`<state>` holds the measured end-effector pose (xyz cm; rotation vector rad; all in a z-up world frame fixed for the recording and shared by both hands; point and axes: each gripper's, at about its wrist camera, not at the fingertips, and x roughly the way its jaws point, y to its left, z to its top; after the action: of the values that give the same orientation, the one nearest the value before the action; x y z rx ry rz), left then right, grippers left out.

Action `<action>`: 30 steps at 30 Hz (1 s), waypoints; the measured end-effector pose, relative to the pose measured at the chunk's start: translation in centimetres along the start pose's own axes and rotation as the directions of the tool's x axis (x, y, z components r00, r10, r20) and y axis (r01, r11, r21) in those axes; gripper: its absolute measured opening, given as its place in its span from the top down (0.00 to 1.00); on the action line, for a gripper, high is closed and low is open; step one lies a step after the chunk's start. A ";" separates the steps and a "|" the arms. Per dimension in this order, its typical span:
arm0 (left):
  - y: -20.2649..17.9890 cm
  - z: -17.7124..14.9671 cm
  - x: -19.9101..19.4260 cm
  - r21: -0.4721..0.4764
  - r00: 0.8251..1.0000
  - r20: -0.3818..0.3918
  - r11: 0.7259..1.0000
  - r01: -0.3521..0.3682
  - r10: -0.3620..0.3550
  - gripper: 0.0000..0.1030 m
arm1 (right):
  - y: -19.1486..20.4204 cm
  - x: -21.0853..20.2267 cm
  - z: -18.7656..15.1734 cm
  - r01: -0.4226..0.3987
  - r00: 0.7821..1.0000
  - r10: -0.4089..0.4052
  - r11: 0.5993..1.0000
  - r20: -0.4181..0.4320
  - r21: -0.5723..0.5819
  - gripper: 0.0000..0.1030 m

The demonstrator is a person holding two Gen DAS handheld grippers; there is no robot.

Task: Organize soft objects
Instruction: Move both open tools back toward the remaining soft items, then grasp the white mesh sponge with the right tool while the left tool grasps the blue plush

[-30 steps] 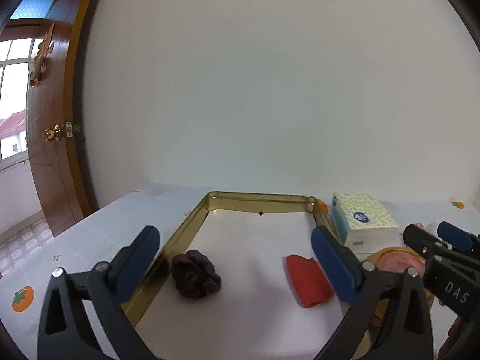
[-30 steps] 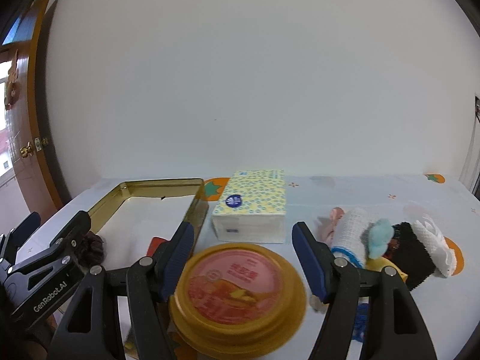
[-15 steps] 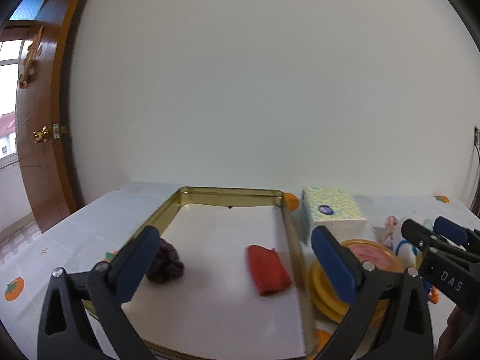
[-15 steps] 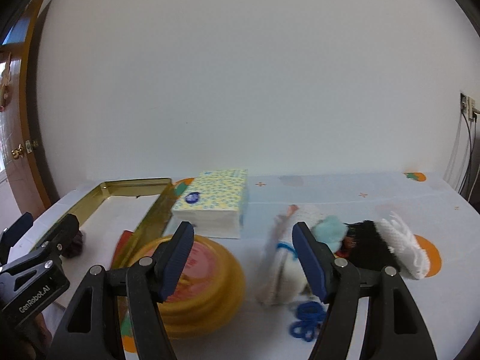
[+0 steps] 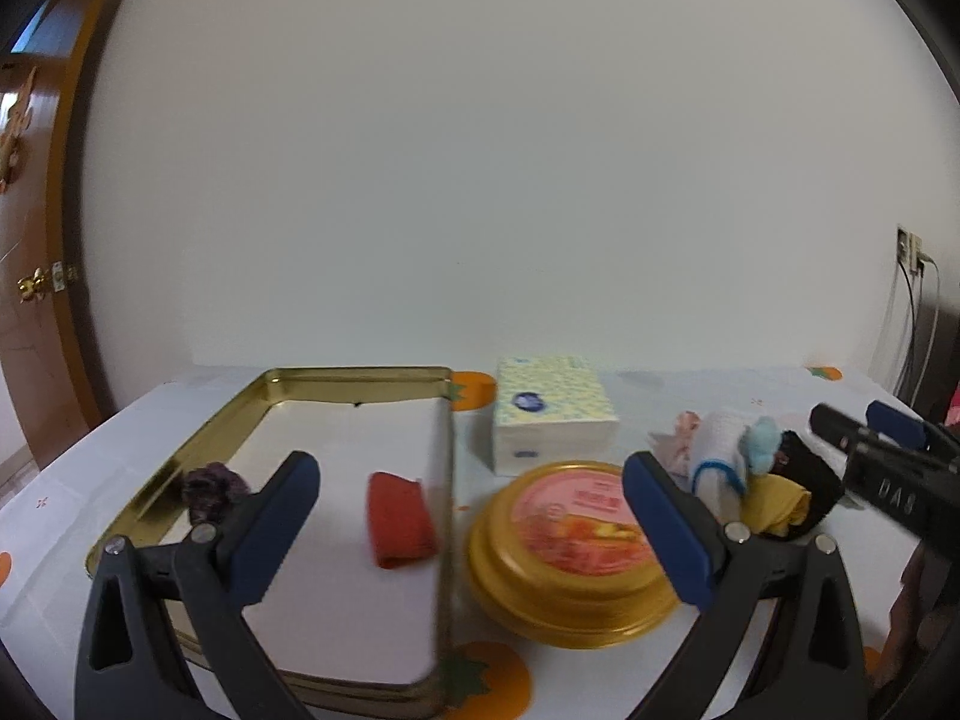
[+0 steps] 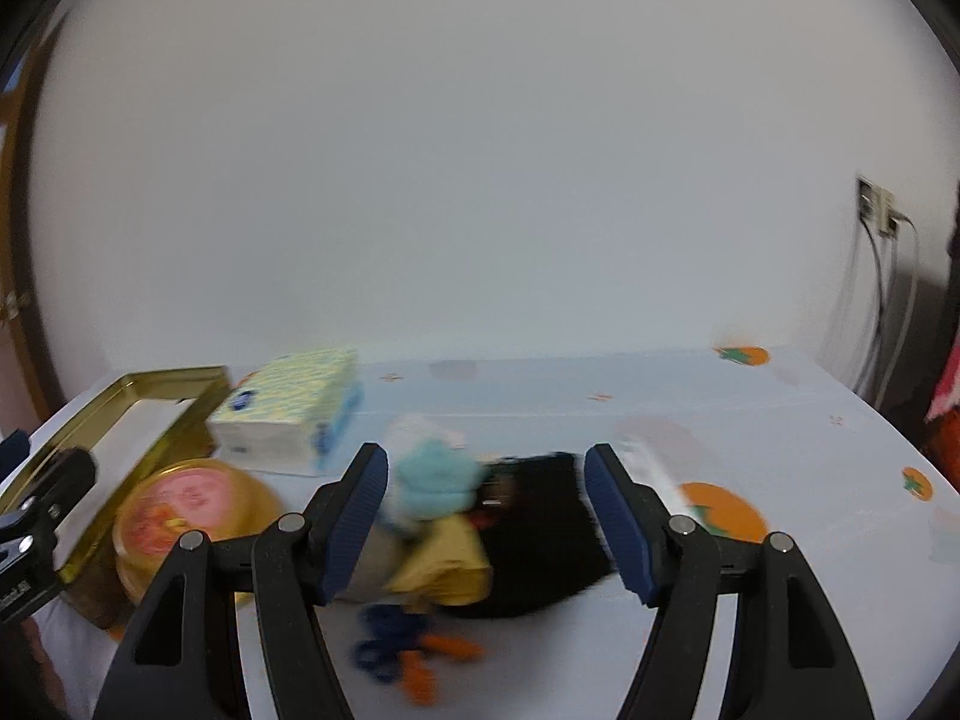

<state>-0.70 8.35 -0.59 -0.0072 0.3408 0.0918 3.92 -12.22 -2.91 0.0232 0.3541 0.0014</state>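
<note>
Both of your tools have swung rightward since a second ago. Your left tool now hangs wide open and empty over the right wall of the gold tray and the round yellow tin. Inside the tray lie the red cloth and the dark purple scrunchie, well apart. Your right tool, also spread wide and gripping nothing, frames the pile of soft things on the bench: a light blue piece, a yellow cloth and a black cloth, blurred. The tissue pack sits behind the tin.
</note>
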 end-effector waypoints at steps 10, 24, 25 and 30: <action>-5.0 -0.3 -0.1 0.087 0.994 -0.023 0.991 0.105 -0.103 0.01 | -6.4 -0.2 0.5 0.072 0.997 -0.073 0.996 0.009 0.043 0.32; -8.7 -0.5 1.7 0.166 0.986 -0.105 0.975 0.146 -0.130 0.01 | -11.3 2.1 0.7 0.091 0.991 -0.082 0.993 -0.110 0.081 0.48; -8.8 -0.5 1.8 0.170 0.986 -0.108 0.975 0.144 -0.127 0.01 | -11.9 2.5 0.6 0.082 0.989 -0.069 0.991 -0.131 0.105 0.50; -9.3 -0.5 2.2 0.188 0.986 -0.134 0.974 0.127 -0.103 0.01 | -12.1 4.0 0.5 -0.011 0.980 0.037 0.991 -0.196 0.133 0.51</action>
<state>2.08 -0.74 -1.91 0.1634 0.4712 -0.0578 7.82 -24.29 -4.12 0.1587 0.5532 0.0047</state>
